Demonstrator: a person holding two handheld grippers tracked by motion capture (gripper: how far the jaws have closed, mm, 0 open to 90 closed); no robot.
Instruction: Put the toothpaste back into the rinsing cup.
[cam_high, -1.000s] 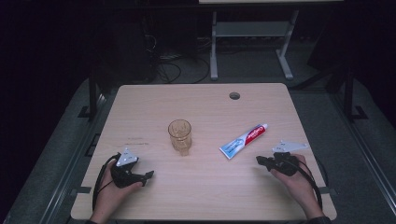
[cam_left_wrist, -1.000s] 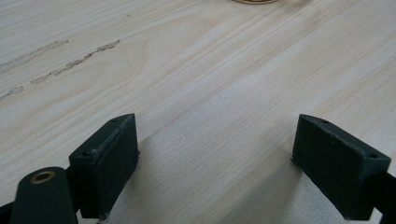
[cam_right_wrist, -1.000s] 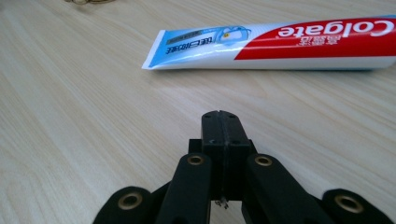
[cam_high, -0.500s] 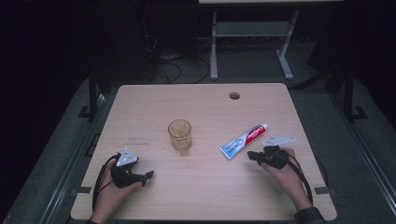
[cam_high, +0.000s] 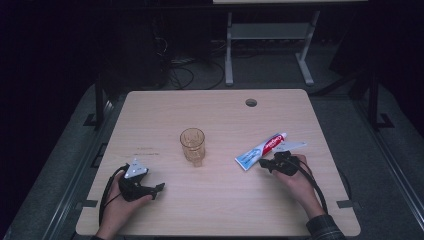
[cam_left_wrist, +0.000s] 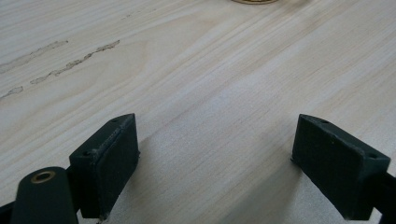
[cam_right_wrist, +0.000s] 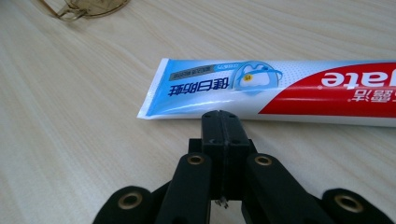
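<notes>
toothpaste tube (cam_high: 261, 150) lies flat on the desk (cam_high: 215, 210), right of centre and nearer the right edge than the left, with its long axis running on a slant: the flat crimped tail points toward the near-left, the white cap toward the far-right corner. in the right gripper view the tube (cam_right_wrist: 280, 91) stretches crosswise just ahead of the jaw tips, so it sits broadside to the right gripper (cam_right_wrist: 219, 122) rather than in line with it. the tips are very close to the tail end; whether they touch it i cannot tell.

the right gripper (cam_high: 267, 165) has its jaws pressed together with nothing between them. my guess is they would need to spread before they could straddle the tube across its narrow width. the left gripper (cam_high: 159, 187) rests near the front-left corner, well apart from the tube, jaws spread wide over bare wood (cam_left_wrist: 215, 154). the right hand (cam_high: 295, 177) is plainly the nearer one.

the tube is soft glossy plastic, blue and white at the tail, red toward the cap, thin at the crimp and fuller further along. a ribbed amber glass (cam_high: 192, 145) stands upright near the desk's middle, between the two hands. the desk top is pale, matte wood grain with rounded corners.
</notes>
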